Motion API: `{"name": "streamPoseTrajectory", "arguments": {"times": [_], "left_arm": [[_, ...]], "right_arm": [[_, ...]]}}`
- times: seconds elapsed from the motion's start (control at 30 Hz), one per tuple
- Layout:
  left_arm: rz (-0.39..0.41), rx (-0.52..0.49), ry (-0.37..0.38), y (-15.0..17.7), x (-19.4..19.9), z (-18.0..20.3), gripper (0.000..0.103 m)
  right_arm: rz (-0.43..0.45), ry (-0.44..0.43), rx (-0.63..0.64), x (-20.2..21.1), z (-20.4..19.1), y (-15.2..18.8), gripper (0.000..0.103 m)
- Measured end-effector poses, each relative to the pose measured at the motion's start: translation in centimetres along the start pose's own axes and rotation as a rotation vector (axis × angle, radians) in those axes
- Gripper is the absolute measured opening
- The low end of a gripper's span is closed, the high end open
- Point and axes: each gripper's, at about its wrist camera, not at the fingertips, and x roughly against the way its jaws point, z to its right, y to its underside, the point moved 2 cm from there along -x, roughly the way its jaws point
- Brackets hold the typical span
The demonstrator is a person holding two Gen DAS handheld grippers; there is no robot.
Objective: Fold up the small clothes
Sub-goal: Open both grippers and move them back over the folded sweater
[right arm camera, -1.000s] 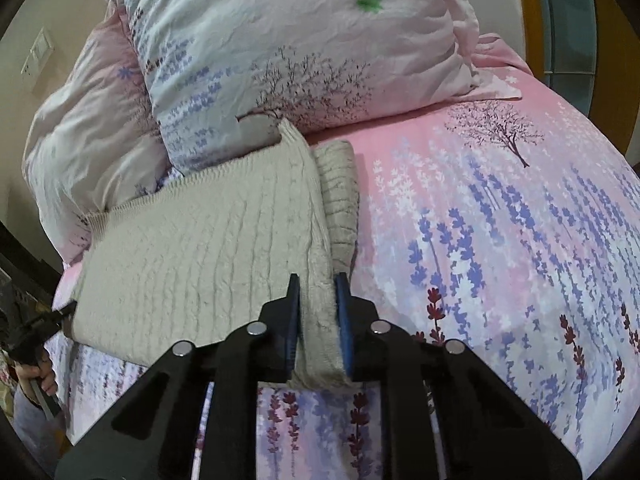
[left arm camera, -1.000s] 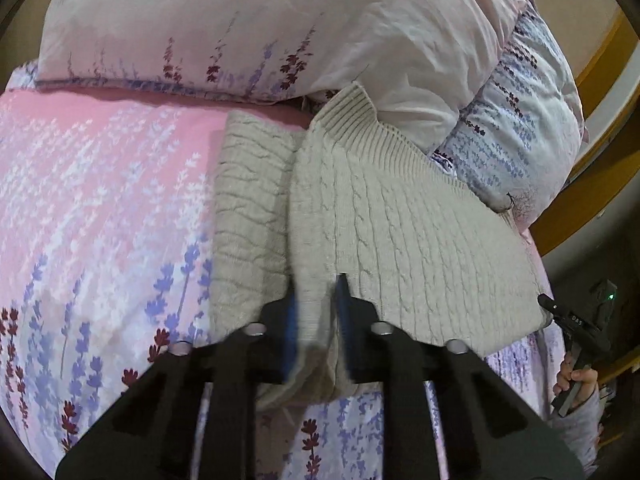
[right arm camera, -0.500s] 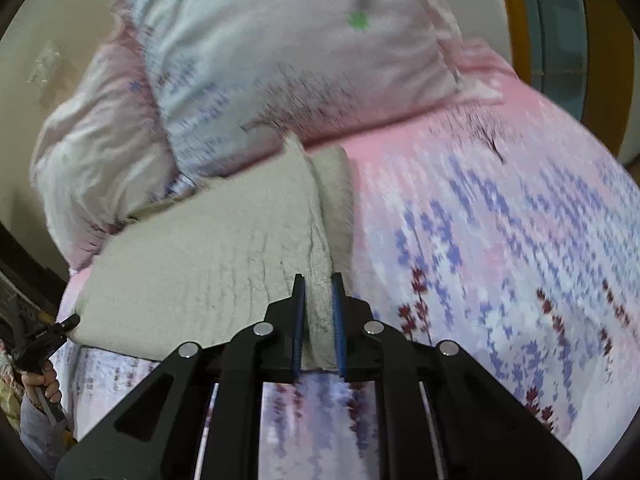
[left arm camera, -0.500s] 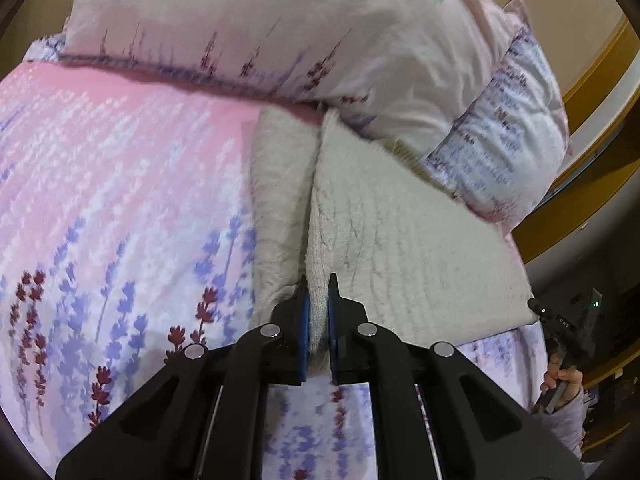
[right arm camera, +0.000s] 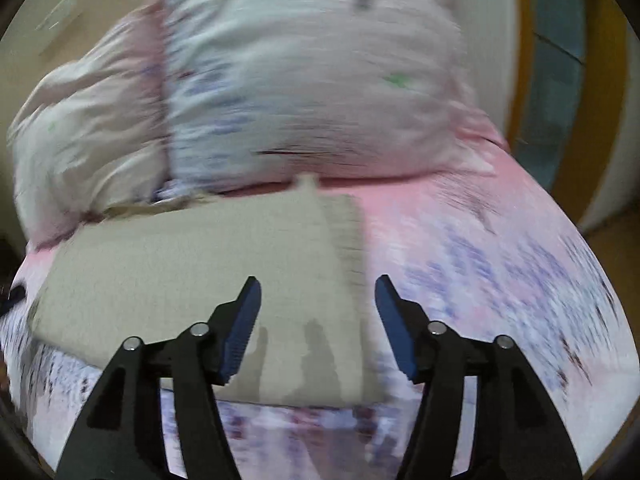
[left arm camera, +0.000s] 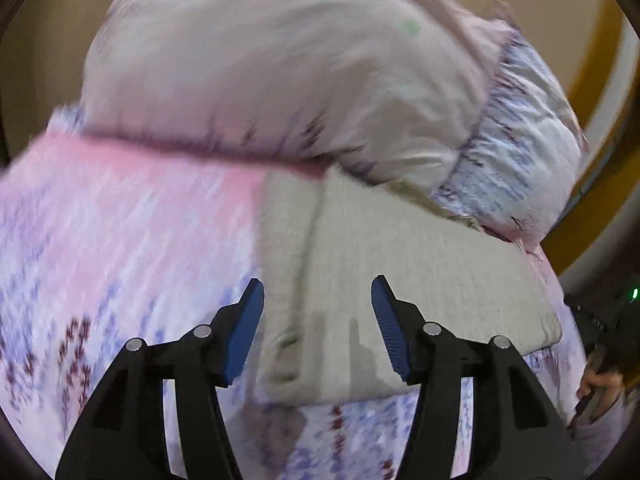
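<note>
Both grippers released above the folded knit; frames motion-blurred.

The pink floral-print bed [left arm camera: 120, 240] carries two large pale floral pillows [right arm camera: 304, 80] beyond the fingers. The beige knitted sweater [left arm camera: 400, 280] lies flat on the bed, a folded flap along one side, its far end touching the pillows. Long axis runs crosswise to both pairs of fingers. In the left wrist view it lies just ahead, between and rightward of the left gripper [left arm camera: 318, 332], fingers spread wide, holding nothing. In the right wrist view it lies ahead and leftward of the right gripper [right arm camera: 318, 330], likewise spread and empty. Judgement: both stand about equally near; next fold likely takes an end edge.
</note>
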Motion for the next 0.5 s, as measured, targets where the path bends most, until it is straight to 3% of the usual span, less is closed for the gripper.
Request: {"name": "streamPoseTrajectory", "arguments": {"times": [0.1,0.23,0.3,0.37,0.5], "left_arm": [[-0.022,-0.064,0.049,-0.4,-1.3,3.1,0.060],[-0.114,-0.099,0.024,0.0,-5.1,5.3,0.060],[-0.159,-0.089,0.005,0.4,-6.5,5.2,0.060],[-0.151,-0.105,-0.007,0.9,-6.6,5.1,0.060],[-0.140,-0.091,0.023,0.8,-5.5,4.6,0.060]], "right_arm": [[-0.027,-0.051,0.074,-1.6,-3.8,-0.2,0.061],[-0.073,-0.091,0.136,-4.1,-8.3,-0.4,0.065],[-0.091,-0.075,0.173,-5.0,-9.7,-0.1,0.067],[-0.133,-0.018,0.233,-6.3,-10.7,0.8,0.071],[-0.125,0.007,0.253,-6.9,-10.7,1.5,0.083]]}}
